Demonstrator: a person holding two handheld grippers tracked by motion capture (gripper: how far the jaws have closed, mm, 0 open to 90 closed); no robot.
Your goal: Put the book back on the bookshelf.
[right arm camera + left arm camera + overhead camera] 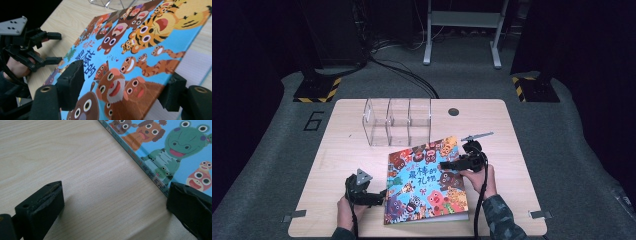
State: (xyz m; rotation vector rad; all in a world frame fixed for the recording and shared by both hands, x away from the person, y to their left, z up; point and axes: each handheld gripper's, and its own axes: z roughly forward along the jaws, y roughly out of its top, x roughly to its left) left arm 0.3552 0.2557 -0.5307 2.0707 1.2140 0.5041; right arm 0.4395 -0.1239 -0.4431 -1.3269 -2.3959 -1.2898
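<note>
High view: picture book point(426, 182) lies flat on the table point(342, 150), clear three-bay organizer point(398, 121) behind it looks empty. Left gripper view: left tongs point(115, 205) stand apart at the spine edge, gripping nothing. Right gripper view: right tongs point(125, 87) straddle the lifted front cover, which looks stiff, light and glossy-slick, but I can't tell if the pads press; best grabbed near an edge.

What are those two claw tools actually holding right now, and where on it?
The right gripper has its jaws either side of the picture book's lifted front cover, at its open edge; a firm pinch cannot be told. The left gripper, open at the spine, holds nothing.
</note>
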